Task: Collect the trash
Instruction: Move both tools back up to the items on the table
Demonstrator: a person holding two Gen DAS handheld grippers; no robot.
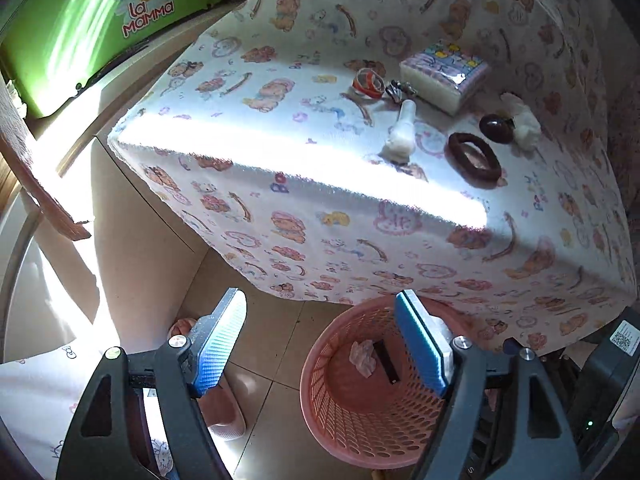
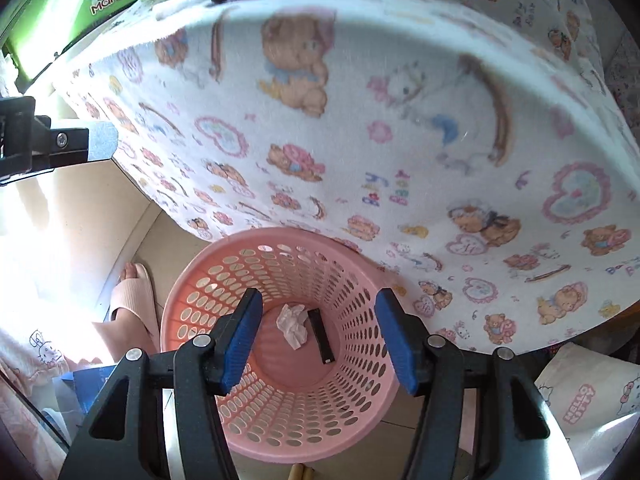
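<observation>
A pink mesh basket [image 1: 340, 412] [image 2: 192, 292] stands on the floor against the table's cloth-draped side. At its bottom lie a crumpled tissue [image 1: 362, 356] [image 2: 294, 326] and a black stick-like piece [image 1: 386, 362] [image 2: 322, 336]. My left gripper [image 1: 320, 296] hangs open and empty above the basket's left rim. Directly over the basket mouth is my right gripper [image 2: 320, 294], also open and empty. On the table top lie a twisted white paper [image 1: 400, 136], a white tissue wad [image 1: 522, 120], a small foil scrap [image 1: 394, 90] and a red-and-white wrapper [image 1: 368, 82].
A tissue pack [image 1: 444, 74], a brown ring [image 1: 474, 158] and a dark round thing [image 1: 496, 128] sit on the cartoon-print cloth [image 2: 360, 120]. A green box [image 1: 100, 20] stands behind. A person's foot in a pink slipper [image 2: 134, 296] is left of the basket; a Hello Kitty bag [image 2: 580, 396] is at right.
</observation>
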